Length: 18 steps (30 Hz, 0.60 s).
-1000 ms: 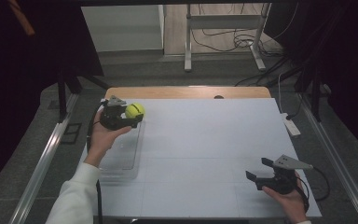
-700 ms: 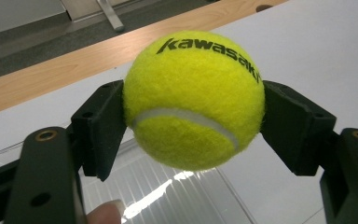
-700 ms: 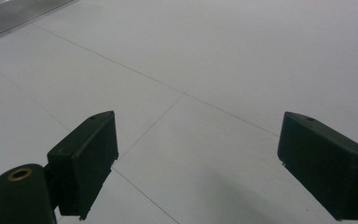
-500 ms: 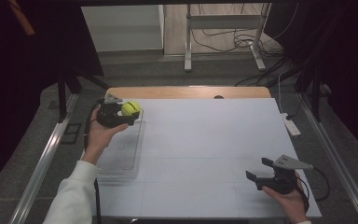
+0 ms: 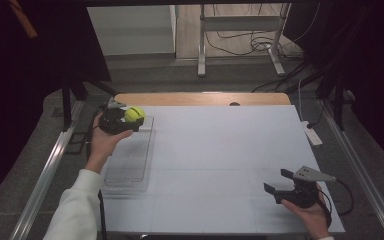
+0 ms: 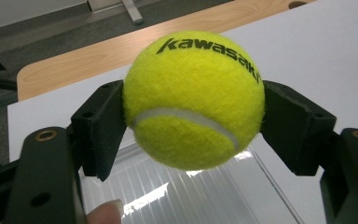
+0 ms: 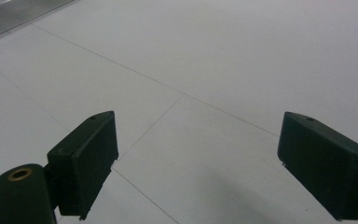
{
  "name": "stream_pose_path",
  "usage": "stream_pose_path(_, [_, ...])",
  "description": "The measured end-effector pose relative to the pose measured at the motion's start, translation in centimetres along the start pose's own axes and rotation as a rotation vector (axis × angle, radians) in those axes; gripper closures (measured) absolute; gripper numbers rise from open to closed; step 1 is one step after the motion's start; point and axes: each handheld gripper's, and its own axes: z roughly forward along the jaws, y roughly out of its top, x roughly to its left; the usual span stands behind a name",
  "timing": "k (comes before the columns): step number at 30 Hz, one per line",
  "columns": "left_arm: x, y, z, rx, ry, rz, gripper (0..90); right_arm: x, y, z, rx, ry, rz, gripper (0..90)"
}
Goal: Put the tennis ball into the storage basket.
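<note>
My left gripper [image 6: 193, 100] fingers clamp the ball [image 5: 134, 114] upper left above the tray [image 5: 130, 162]; a round ball could slip and roll off the desk [image 5: 220, 165]. Right gripper [image 5: 280, 187] fingers wide, empty.

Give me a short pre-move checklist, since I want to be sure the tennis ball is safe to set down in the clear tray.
1. Grip on the tennis ball: ok. The left gripper has a jaw pressed on each side of it.
2. Ball clear of the table: ok. It hangs in the air above the far end of the clear tray.
3. Tray ready to receive: ok. It lies flat on the white table, and nothing shows inside it.
4. Right gripper out of the way: ok. It is open, with nothing between its jaws, near the table's front right corner.
5. Ball exactly centred over the tray: cannot tell.
</note>
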Motion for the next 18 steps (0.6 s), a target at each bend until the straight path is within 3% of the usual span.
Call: stream_pose_path(18, [1.6,-0.4,0.3,0.018,0.043,-0.033,26.6,-0.1,0.0,0.0,-0.003,-0.001,0.001,12.3])
